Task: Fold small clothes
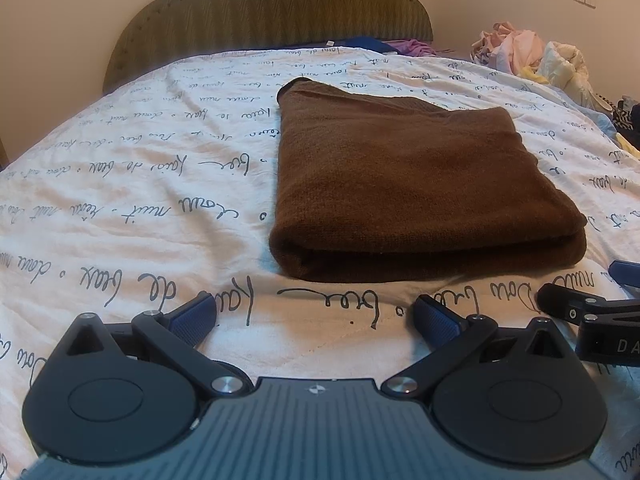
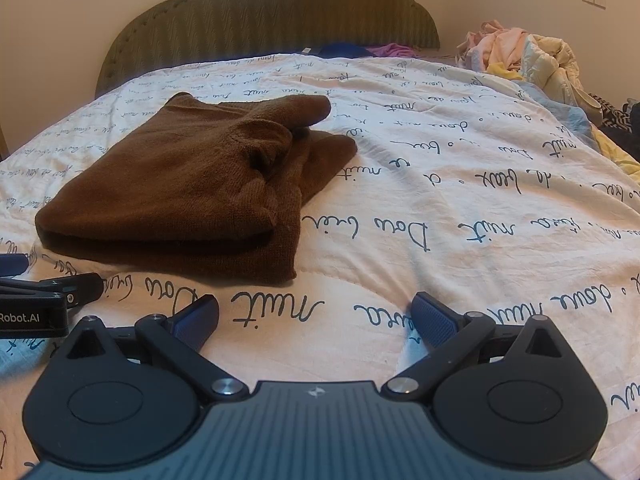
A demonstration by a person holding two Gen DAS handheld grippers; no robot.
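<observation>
With both the left gripper (image 1: 312, 316) and right gripper (image 2: 316, 316) spread and empty, grip the sweater (image 2: 192, 184) at its loose right layers, then square them.

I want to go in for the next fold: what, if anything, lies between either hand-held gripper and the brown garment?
Nothing visible does. Only bare printed bedspread lies between the open left hand-held gripper and the folded brown garment, and likewise ahead of the open right hand-held gripper. The clothes pile sits far off.

Brown sweater (image 1: 416, 184) on white quilt (image 1: 140, 200) patterned with black script.
</observation>
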